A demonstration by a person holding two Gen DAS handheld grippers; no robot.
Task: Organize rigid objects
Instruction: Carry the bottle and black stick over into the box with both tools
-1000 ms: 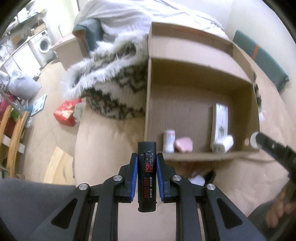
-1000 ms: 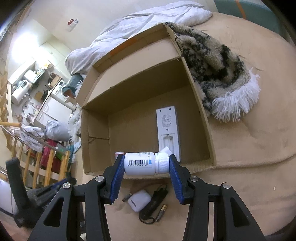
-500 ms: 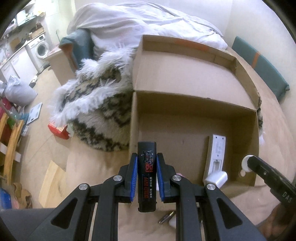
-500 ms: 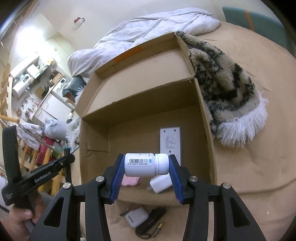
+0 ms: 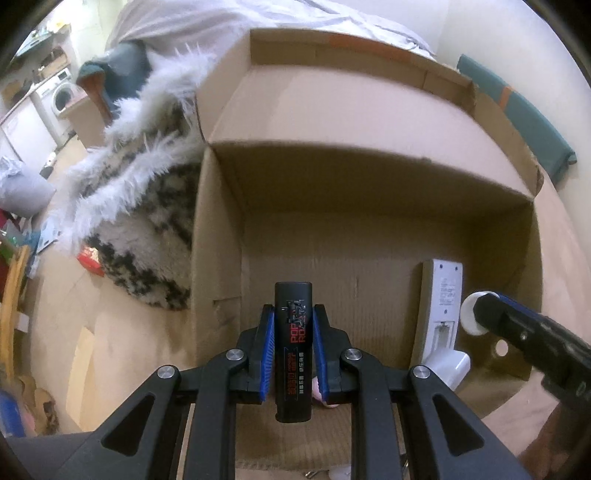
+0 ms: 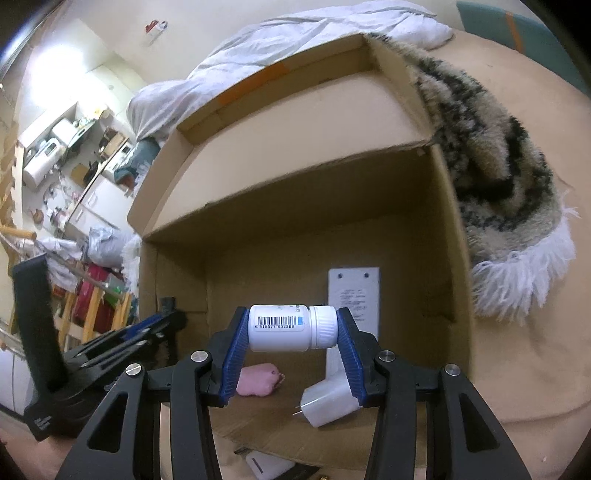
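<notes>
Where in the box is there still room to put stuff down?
The cardboard box floor is bare at the back and left, behind the pink thing. It's crowded front-right, around the white remote and plug adapter.

A lived-in bedroom that opens onto a cluttered utility corner.

A tan bedsheet [image 6: 517, 369] covers the bed, with a rumpled white duvet [image 6: 295, 48] heaped at the far end and a shaggy black-and-cream throw [image 6: 498, 166] fringed in white beside it. A teal cushion [image 5: 524, 122] lies against the pale wall [image 6: 110, 33]. Off to the side stand a washing machine [image 5: 62, 98], white cabinets [image 6: 99, 199] and a wooden rack [image 5: 11, 295] (bright light glares there), above a beige floor [image 5: 55, 155].
</notes>
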